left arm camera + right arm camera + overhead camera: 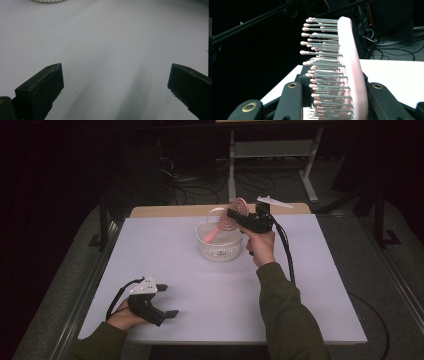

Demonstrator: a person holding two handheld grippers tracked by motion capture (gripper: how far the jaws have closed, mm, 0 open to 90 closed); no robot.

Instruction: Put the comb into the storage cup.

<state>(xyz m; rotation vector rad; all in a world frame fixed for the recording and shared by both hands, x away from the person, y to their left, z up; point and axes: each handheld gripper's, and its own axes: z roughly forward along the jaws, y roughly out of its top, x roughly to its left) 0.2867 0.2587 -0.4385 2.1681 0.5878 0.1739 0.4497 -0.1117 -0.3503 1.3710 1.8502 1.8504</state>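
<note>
Your landmark is the white perforated basket (218, 245), which sits on the pale surface (210, 295) toward its far edge, where your right arm reaches it without stretching. Start from that surface: it carries little else, so nothing crowds the drop. The basket stands upright with its mouth open to the top, which is why you bring the load in from above rather than from the side. Your right tool (239, 216) hangs just above the basket's far right rim, and it is clamped on the head of the pink hairbrush (226, 221); in the right gripper view the brush (348, 72) stands between the two black jaws, bristles turned to one side, the pink back against the other. Gripping the broad head leaves the handle free, and it slants down into the basket, so the narrow end leads and the brush should slide in along the wall, as I judge it. Your left tool (167, 300) rests low on the surface, well short of the basket and on its near left, jaws wide apart with nothing between them, parked out of the way since one hand is enough here.
</note>
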